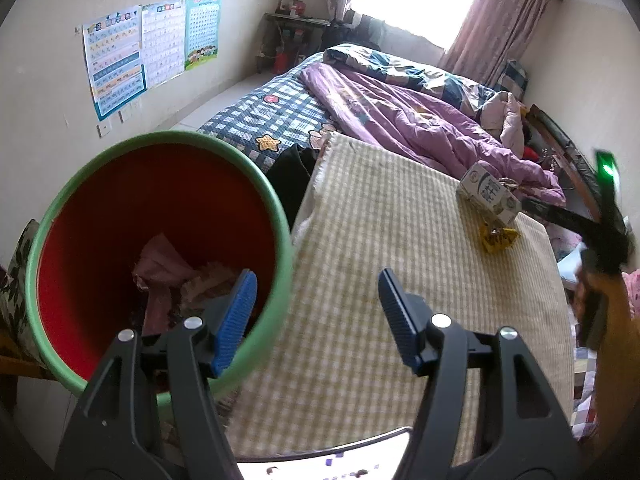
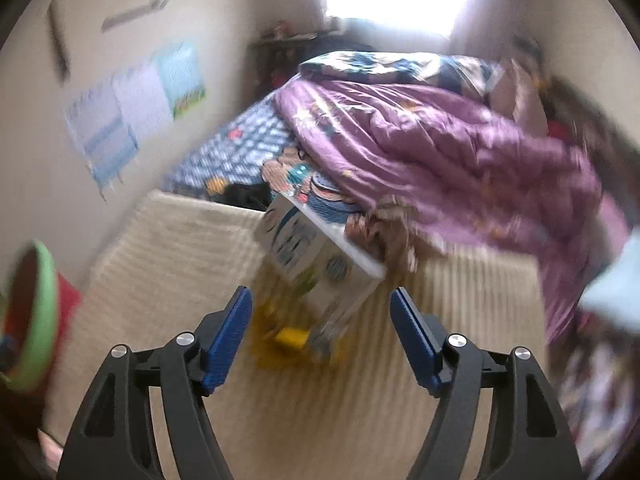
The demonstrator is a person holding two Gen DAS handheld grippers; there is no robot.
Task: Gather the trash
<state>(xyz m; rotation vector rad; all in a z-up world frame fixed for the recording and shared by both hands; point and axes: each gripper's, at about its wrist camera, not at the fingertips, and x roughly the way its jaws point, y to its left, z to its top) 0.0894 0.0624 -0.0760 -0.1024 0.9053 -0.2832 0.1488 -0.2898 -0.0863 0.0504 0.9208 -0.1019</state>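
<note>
A red bin with a green rim (image 1: pixel 160 248) stands at the left and holds crumpled pink trash (image 1: pixel 172 276). It also shows at the left edge of the blurred right wrist view (image 2: pixel 34 312). A white milk carton (image 1: pixel 490 194) lies on the checked yellow mat (image 1: pixel 380 280), with a yellow wrapper (image 1: pixel 498 238) just in front of it. My left gripper (image 1: pixel 318 304) is open and empty, its left finger over the bin's rim. My right gripper (image 2: pixel 320 320) is open, with the carton (image 2: pixel 316 264) and the wrapper (image 2: pixel 294 338) just ahead between its fingers. It also shows in the left wrist view (image 1: pixel 600 224).
A purple quilt (image 1: pixel 420 120) is bunched on the bed behind the mat. A blue checked sheet (image 1: pixel 264 108) covers the far bed. Posters (image 1: pixel 148 48) hang on the left wall. A dark garment (image 1: pixel 290 176) lies between bin and mat.
</note>
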